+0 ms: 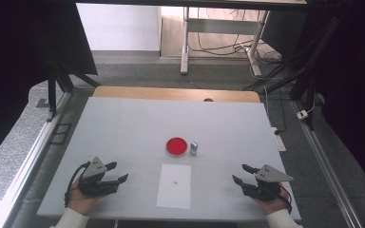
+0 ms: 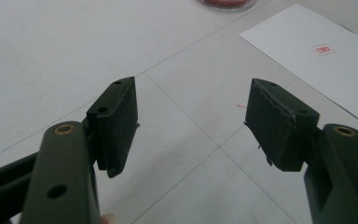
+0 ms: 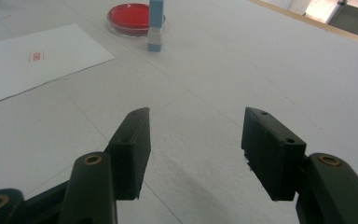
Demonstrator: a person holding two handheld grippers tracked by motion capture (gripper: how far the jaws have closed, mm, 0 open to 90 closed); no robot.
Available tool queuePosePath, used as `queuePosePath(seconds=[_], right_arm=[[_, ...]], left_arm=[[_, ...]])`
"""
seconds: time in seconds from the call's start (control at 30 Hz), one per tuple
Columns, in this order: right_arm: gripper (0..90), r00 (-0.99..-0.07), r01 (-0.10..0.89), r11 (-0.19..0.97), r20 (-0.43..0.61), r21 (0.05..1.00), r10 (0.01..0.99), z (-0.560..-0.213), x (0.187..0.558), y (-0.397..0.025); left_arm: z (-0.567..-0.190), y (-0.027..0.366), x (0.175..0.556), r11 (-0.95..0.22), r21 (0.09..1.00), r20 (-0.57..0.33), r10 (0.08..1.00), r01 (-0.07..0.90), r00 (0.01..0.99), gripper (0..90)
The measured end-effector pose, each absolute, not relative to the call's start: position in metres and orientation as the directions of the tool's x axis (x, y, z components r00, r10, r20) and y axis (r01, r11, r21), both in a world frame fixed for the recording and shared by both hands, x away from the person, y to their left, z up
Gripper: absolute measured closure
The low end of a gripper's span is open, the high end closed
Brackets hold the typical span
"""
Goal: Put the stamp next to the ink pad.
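Both tongs rest low on the pale grey worktop [image 1: 123,123], left tongs [image 1: 113,173] and right tongs [image 1: 241,173] gaping wide, empty. White paper sheet [image 1: 174,185] between them already bears a small red stamp mark [image 1: 175,182]; round red ink pad [image 1: 176,147] and little blue-white stamp block [image 1: 193,148] stand just beyond — stamping looks done

Both hands low at the near edge of the surface [image 1: 123,123], well apart. Left hand-held gripper [image 1: 117,173] has its jaws spread wide with nothing between them; right hand-held gripper [image 1: 241,174] likewise, both angled inward.
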State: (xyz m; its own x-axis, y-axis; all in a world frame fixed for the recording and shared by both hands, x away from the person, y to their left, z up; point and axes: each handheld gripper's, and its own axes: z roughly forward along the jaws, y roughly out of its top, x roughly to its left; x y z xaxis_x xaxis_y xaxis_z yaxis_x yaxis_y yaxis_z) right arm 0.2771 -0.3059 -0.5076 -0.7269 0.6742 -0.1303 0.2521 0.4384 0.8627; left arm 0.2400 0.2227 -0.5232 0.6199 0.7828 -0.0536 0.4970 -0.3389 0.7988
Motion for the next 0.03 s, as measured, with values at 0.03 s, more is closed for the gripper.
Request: queuePosePath(seconds=[0.03], right_arm=[[42.1, -0.727, 0.251, 0.439, -0.131, 0.863, 0.674, -0.5076, 0.2770, -0.3059]], left_arm=[[-0.5231, 0.2223, 0.2399, -0.339, 0.799, -0.054, 0.782, 0.497, 0.620, 34.3]])
